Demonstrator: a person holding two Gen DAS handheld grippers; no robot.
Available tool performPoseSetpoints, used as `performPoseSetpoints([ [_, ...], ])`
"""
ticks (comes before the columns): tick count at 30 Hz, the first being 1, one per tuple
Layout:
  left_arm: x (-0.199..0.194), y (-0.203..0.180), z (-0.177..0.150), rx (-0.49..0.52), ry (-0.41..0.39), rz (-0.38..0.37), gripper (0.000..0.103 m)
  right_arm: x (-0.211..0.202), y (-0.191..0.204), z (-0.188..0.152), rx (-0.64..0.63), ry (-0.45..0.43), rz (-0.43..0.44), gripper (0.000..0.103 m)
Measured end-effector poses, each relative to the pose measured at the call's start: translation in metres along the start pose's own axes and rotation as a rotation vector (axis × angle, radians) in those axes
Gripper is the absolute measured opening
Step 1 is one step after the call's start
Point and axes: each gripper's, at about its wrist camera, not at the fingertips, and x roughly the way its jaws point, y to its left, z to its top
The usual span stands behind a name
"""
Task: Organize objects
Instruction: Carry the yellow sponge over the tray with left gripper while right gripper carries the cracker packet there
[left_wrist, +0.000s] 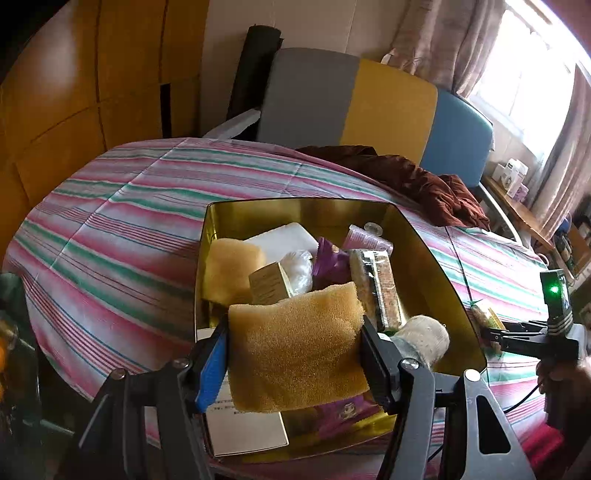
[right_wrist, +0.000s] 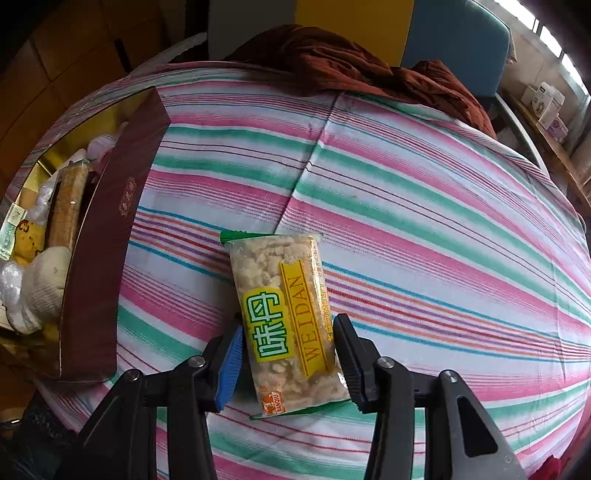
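My left gripper (left_wrist: 293, 332) is shut on a yellow sponge (left_wrist: 299, 350), squeezed between its pads above the near end of an open box (left_wrist: 424, 240), gold inside and dark red outside (right_wrist: 107, 240). In the box lie a second sponge (left_wrist: 232, 266), a white block (left_wrist: 284, 238), a purple packet (left_wrist: 328, 258), a long snack bar (left_wrist: 376, 284), a small gold carton (left_wrist: 269, 284) and a rolled white sock (left_wrist: 424, 334). Right of the box, my right gripper (right_wrist: 290, 332) is shut on a clear snack packet (right_wrist: 280, 295) with a yellow-green label, just over the striped bedspread (right_wrist: 424, 221).
A crumpled brown cloth (left_wrist: 424, 184) lies at the far side of the bed against a grey, yellow and blue headboard (left_wrist: 388, 107). A shelf with small boxes (left_wrist: 513, 177) stands by the window at the right. Wooden cabinets (left_wrist: 74, 92) fill the left.
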Motion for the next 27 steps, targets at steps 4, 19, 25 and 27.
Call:
performPoseSetpoints([
  [4,0.001,-0.001,-0.002,0.002,0.002,-0.015,0.064,-0.009,0.002,-0.003,0.019,-0.019,0.006,0.047],
  [19,0.002,-0.01,0.002,0.023,-0.012,-0.049,0.064,-0.065,0.076,0.01,-0.032,-0.173,0.159,0.047],
  [25,0.003,-0.013,0.008,0.028,-0.025,-0.061,0.064,-0.069,0.106,0.019,-0.063,-0.197,0.21,0.047],
  [27,0.004,-0.016,0.011,0.033,-0.029,-0.062,0.064,-0.067,0.115,0.022,-0.072,-0.196,0.222,0.047],
])
